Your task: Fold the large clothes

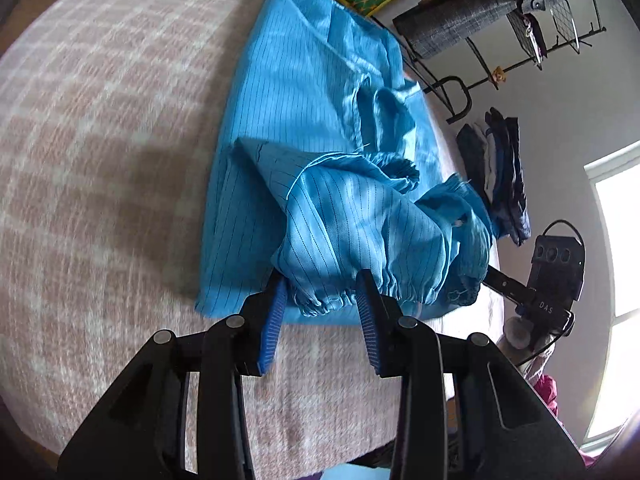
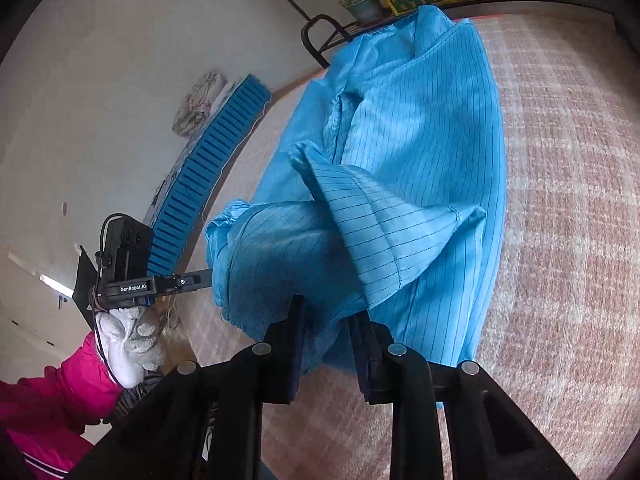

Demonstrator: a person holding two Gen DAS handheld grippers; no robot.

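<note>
One blue striped garment (image 1: pixel 304 92) lay along the checked bed cover (image 1: pixel 100 140), running from the upper middle of the left wrist view down to its centre, and it looked thin, light, limp and slippery. The gathered cuff (image 1: pixel 340 292) seemed the firmest hold. Of two grippers, the left gripper (image 1: pixel 320 300) stood open around that cuff; the right gripper (image 2: pixel 326 322) pinched a fold

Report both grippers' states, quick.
Left gripper: open, with the gathered hem of the blue garment between its pads, apparently not pinched.
Right gripper: closed on the blue garment.
</note>
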